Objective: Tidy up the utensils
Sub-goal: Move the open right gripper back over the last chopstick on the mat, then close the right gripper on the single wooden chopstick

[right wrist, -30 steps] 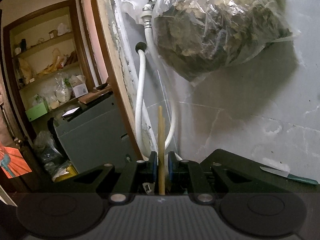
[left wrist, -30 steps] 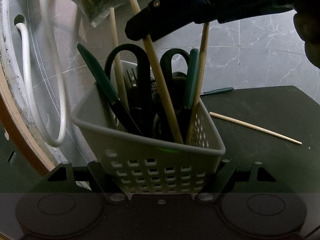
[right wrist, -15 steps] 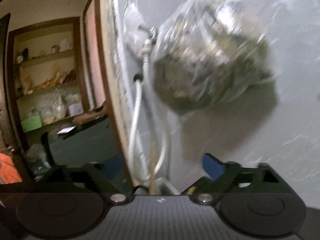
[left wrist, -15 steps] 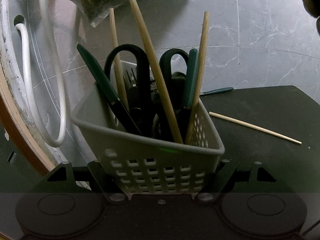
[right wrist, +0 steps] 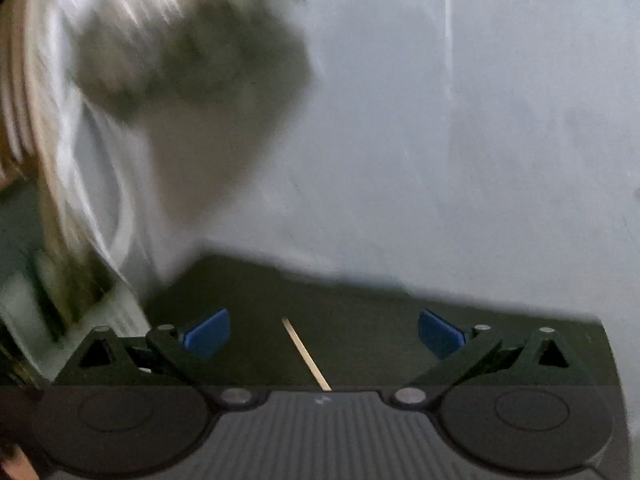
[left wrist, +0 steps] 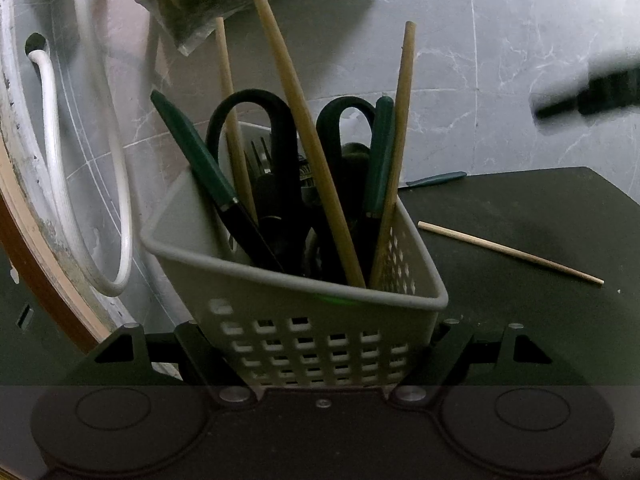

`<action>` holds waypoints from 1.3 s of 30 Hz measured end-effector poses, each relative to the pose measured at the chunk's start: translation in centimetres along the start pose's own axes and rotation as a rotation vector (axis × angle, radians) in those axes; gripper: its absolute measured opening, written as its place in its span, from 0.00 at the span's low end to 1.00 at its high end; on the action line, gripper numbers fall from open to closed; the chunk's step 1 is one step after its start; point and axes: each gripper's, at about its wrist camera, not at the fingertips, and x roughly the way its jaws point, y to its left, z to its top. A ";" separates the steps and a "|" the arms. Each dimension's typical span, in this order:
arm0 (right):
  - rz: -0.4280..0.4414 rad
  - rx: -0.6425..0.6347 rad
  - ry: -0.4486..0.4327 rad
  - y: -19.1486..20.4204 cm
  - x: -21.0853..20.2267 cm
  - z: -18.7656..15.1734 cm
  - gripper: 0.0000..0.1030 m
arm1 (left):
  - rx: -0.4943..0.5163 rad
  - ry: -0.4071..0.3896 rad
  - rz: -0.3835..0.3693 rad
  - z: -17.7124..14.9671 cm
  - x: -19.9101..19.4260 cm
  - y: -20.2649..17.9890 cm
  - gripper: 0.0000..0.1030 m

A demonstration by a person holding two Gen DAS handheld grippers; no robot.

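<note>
Our left claw (left wrist: 320, 356) is clamped on the grey perforated basket (left wrist: 304, 320), its two black fingers (left wrist: 200, 352) pressed against the basket's lower sides, so the basket sits right between them and fills the near view. Inside it, standing above the claw, we see three wooden chopsticks (left wrist: 308, 148), black-handled scissors (left wrist: 280, 148), green-handled knives (left wrist: 192, 148) leaning to the left and right, and a fork (left wrist: 260, 152) at the back. Beyond the claw to the right, one loose chopstick (left wrist: 510, 253) lies flat on the dark worktop (left wrist: 540, 320), well apart from the basket. Farther back, by the wall, lies another green-handled knife (left wrist: 436, 179).

Our right claw (right wrist: 324, 334) stands released, its jaws having just been opening, and the blue pads (right wrist: 208, 332) are spread wide with nothing pressed between them. In its blurred view the loose chopstick (right wrist: 306, 354) lies on the worktop (right wrist: 360, 300) ahead of and below the gap, slightly left of centre, touching neither pad. In the left claw's view, the right claw (left wrist: 588, 94) shows as a dark blur high at the right, above the worktop. A bag of dark greens (right wrist: 188, 52) hangs on the wall up and to the left of the right claw.
</note>
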 end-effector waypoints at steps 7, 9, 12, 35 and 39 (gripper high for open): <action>-0.027 -0.026 0.232 -0.9 4.9 -3.1 1.00 | 0.006 0.003 0.009 0.1 -0.2 -0.4 0.80; -0.018 -0.058 0.254 -0.5 5.5 -3.7 1.00 | 0.007 0.005 0.012 0.1 -0.2 -0.5 0.80; -0.006 -0.102 0.271 0.4 6.8 -3.5 1.00 | 0.008 0.007 0.016 0.1 -0.2 -0.7 0.79; 0.012 -0.196 0.372 1.9 13.3 -2.7 1.00 | 0.005 0.015 0.025 0.2 -0.1 -0.9 0.79; 0.018 -0.183 0.380 1.6 13.5 -3.0 1.00 | 0.005 0.016 0.024 0.2 0.0 -0.9 0.79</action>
